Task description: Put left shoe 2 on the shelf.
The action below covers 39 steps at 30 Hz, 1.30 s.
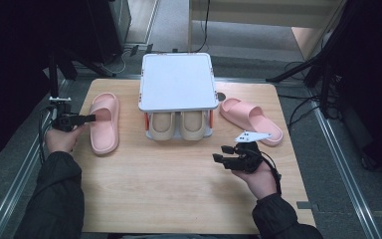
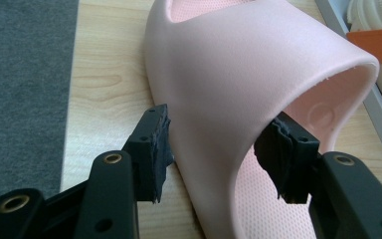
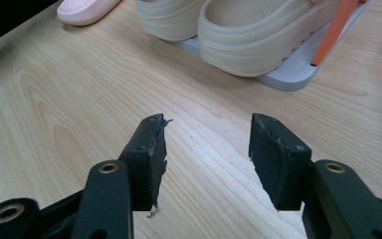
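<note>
Nearest the front edge of the wooden table (image 1: 179, 199), the person's two forearms in dark sleeves come in from the bottom of the high view. The right gripper (image 1: 225, 155) is held over bare wood towards the right side of the table, pointing left; in the right gripper view its jaws stand spread with nothing between them, only the tabletop beneath.

Farther in, at the left edge, the left gripper (image 1: 90, 118) reaches the left pink slipper (image 1: 104, 123), which lies flat on the table near that edge, lengthwise front to back. In the left gripper view the jaws are spread on either side of the slipper's strap (image 2: 238, 99): one pad sits just outside the strap, the other inside the opening over the footbed. Whether either pad touches the strap I cannot tell; they are not squeezing it.

The right pink slipper (image 1: 251, 121) lies aslant near the right edge, just beyond the right gripper.

At the middle of the table stands a small white shoe rack (image 1: 177, 79) with orange posts. A pair of beige clogs (image 1: 177, 124) sits on its lower shelf, under the flat top shelf, which reaches to the back edge.
</note>
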Tool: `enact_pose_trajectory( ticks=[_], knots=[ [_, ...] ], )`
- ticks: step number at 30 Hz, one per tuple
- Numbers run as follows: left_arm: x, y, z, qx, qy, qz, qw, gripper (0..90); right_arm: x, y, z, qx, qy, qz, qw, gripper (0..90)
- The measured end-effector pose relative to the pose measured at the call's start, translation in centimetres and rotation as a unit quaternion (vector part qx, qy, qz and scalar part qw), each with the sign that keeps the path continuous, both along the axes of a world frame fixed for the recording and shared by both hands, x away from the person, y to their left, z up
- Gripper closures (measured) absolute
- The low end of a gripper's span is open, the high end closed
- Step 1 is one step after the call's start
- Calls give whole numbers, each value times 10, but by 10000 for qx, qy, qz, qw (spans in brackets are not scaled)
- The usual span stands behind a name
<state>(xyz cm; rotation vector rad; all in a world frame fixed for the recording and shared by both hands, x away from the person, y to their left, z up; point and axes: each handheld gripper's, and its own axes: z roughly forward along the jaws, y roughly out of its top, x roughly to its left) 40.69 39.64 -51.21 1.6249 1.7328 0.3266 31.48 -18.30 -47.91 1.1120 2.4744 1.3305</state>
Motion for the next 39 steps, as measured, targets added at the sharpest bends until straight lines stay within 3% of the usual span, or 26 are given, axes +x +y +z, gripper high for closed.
enact_pose_trajectory(
  ticks=[5,9,19,22,23,30,35,39],
  knots=[
    [5,-3,-2,6,-2,6,10000,498,-1,-2,0,-7,6,-43,10000,496],
    [5,-6,1,208,-55,-6,9998,591,-2,-3,0,6,7,-59,10000,496],
    [3,0,4,44,22,136,9999,742,-3,-3,0,-4,7,-52,10000,496],
    [3,0,4,-40,96,75,9999,807,-2,-3,-1,-8,14,-45,10000,495],
    [4,0,3,-160,91,44,9998,810,-2,-2,-1,-9,14,-43,10000,495],
    [5,-3,4,-320,261,-40,9991,828,-2,-3,-1,7,0,-60,10000,494],
    [4,-7,9,-276,393,-3,9988,831,-2,-4,0,66,14,-65,10000,495],
    [5,-12,18,-288,383,56,9988,838,0,-4,0,109,19,-57,9999,494]
  ],
)
